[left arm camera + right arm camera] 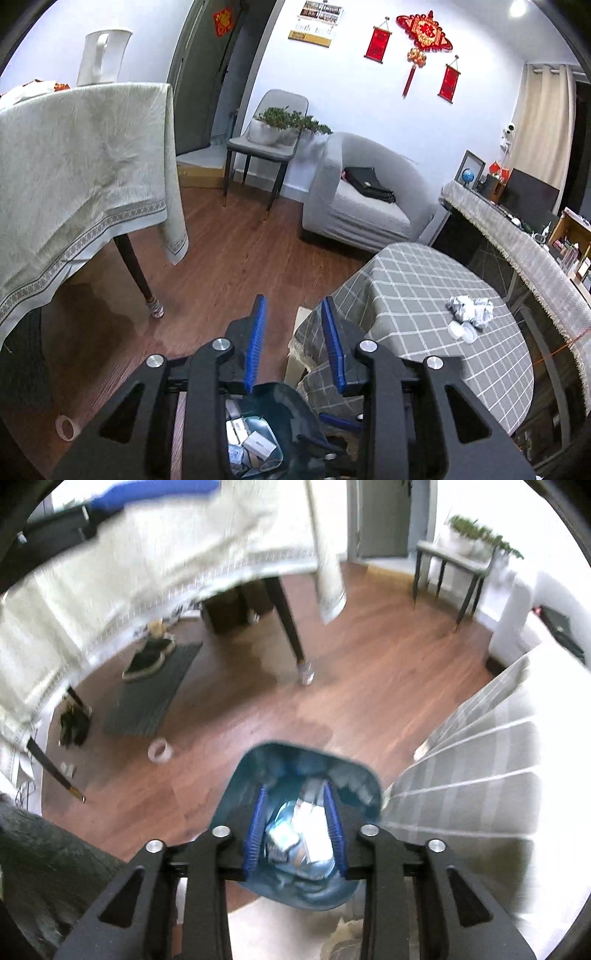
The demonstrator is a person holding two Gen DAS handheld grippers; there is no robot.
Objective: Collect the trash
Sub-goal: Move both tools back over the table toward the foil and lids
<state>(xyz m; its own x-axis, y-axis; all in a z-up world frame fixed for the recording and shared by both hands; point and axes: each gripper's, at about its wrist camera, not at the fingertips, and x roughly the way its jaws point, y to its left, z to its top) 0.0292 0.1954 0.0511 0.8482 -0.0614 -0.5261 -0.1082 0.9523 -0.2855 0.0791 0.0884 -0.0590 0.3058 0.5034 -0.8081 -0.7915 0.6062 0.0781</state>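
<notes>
A blue trash bin [295,775] stands on the wood floor beside the checked table; it holds several small boxes and wrappers [299,830]. My right gripper [295,794] is open and empty right above the bin's mouth. My left gripper [293,306] is open and empty, pointing over the floor beside the table's left edge; the bin [284,417] shows below it. Crumpled silver-white wrappers [470,308] and a small white lid [461,331] lie on the checked tablecloth [406,280], to the right of the left gripper.
A dining table with a cream cloth [74,166] stands at left, its leg [136,269] on the floor. A tape roll [160,750] lies on the floor. A grey armchair [362,199], a chair with a plant [273,133] and a long sideboard [517,236] stand beyond.
</notes>
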